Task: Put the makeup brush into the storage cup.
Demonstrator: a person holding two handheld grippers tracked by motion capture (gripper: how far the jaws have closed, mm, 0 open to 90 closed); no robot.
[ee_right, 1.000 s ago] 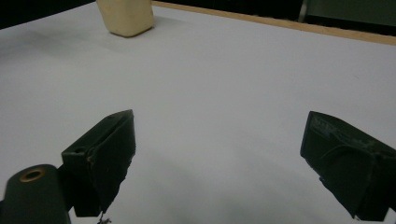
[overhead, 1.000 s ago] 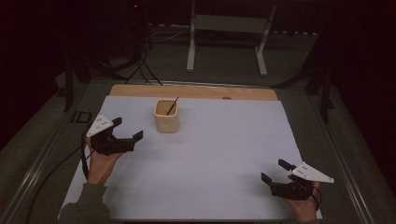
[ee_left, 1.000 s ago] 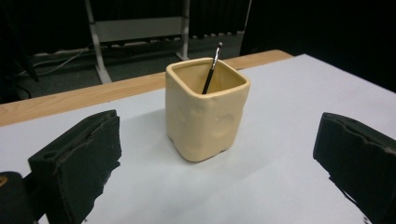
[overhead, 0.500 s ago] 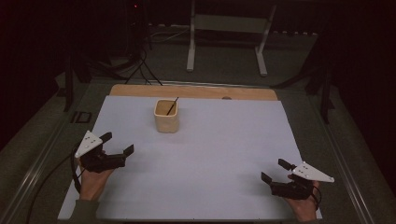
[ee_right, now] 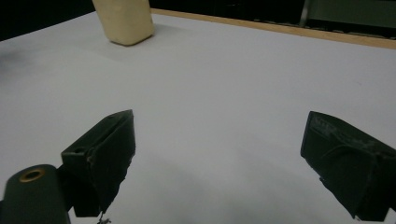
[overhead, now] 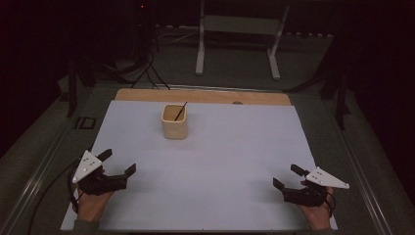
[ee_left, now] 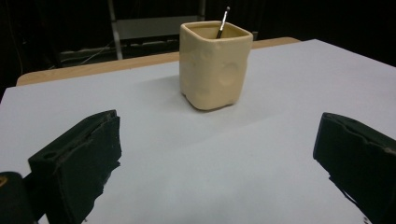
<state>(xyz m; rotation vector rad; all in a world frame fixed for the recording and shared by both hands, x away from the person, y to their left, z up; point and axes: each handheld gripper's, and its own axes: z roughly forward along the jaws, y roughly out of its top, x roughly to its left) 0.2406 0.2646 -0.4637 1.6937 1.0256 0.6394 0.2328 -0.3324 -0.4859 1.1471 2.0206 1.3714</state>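
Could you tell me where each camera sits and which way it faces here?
High view: above the near edge, looking forward and down on the white sheet; both hands, left gripper, right gripper.
Left gripper view: low, facing the cream cup; open jaws.
Right gripper view: low, facing across the sheet; open jaws.
All three share the cup.

From my remote seat this reads as a darkened lab or recording studio: my worktop (overhead: 244,98) is a wooden board under a plain white sheet (overhead: 220,166), ringed by blackness, with bundled cables (overhead: 149,68) and a white metal stand (overhead: 237,44) on the floor beyond.
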